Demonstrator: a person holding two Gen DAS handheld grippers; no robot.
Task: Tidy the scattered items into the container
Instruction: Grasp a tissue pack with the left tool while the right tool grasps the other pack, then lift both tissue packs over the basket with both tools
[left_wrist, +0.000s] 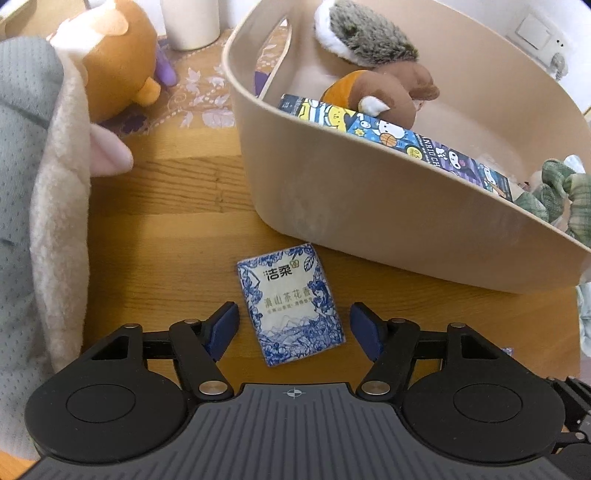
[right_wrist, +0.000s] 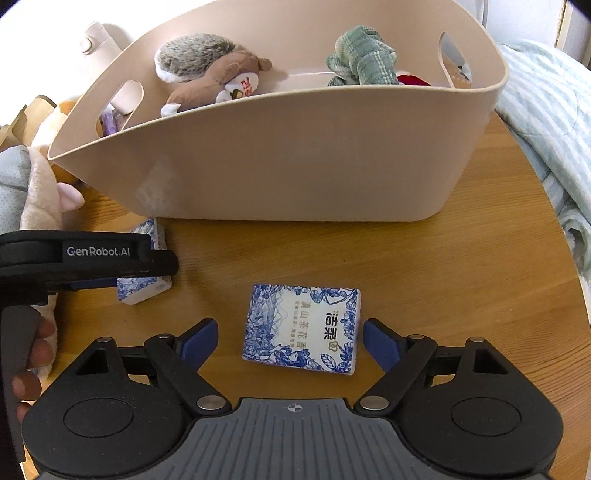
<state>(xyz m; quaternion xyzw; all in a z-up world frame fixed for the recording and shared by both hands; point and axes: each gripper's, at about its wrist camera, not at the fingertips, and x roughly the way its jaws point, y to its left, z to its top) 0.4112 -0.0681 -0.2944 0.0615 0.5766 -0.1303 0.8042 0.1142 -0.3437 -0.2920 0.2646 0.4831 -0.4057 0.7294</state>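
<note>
Two blue-and-white tissue packs lie on the wooden table in front of a beige plastic basket (right_wrist: 280, 155). My left gripper (left_wrist: 293, 326) is open, its fingers either side of one tissue pack (left_wrist: 291, 306). In the right wrist view this pack (right_wrist: 147, 266) is partly hidden by the left gripper (right_wrist: 88, 258). My right gripper (right_wrist: 290, 341) is open around the second tissue pack (right_wrist: 303, 328). The basket (left_wrist: 351, 206) holds a hedgehog plush (right_wrist: 210, 70), a green knitted toy (right_wrist: 364, 55) and a cartoon-printed box (left_wrist: 399, 140).
A large beige and grey plush (left_wrist: 40, 192) and a brown bear plush (left_wrist: 118, 59) sit at the left. A cream cylinder (left_wrist: 190, 22) stands behind. A striped blue blanket (right_wrist: 550, 122) lies past the table's right edge.
</note>
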